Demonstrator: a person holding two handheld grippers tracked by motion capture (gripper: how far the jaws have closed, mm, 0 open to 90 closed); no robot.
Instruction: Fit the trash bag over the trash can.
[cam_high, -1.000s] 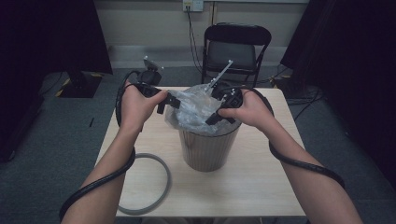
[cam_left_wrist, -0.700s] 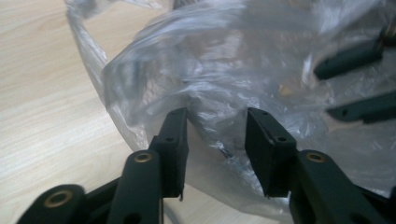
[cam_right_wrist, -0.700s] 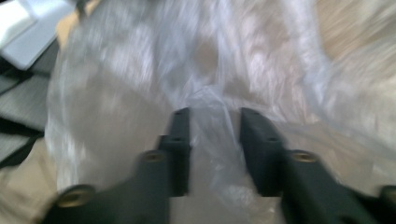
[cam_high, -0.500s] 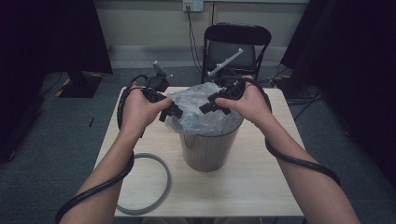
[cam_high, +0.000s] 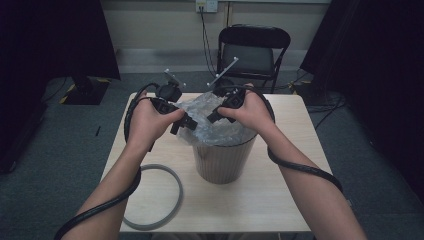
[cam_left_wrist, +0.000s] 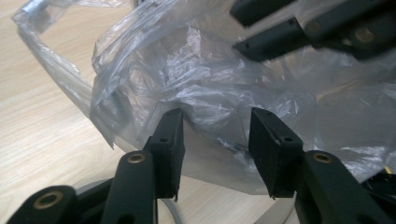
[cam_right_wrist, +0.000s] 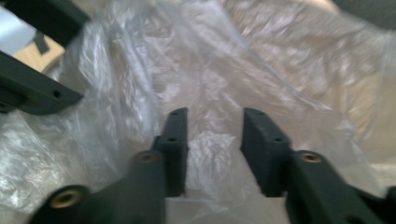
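High view: a wooden table (cam_high: 280, 200) carries a ribbed bin (cam_high: 222, 160) with a clear plastic bag (cam_high: 215, 127) bunched over its rim, between both grippers. The left gripper (cam_left_wrist: 215, 135) and right gripper (cam_right_wrist: 212, 135) each stand with jaws apart, bag film between them. A grey ring (cam_high: 170, 200) lies below the left gripper.

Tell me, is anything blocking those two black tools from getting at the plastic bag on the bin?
Nothing visible does. The left tool and right tool both stand open right at the crumpled clear plastic bag, which is bunched over the bin; film lies directly between each tool's jaws.
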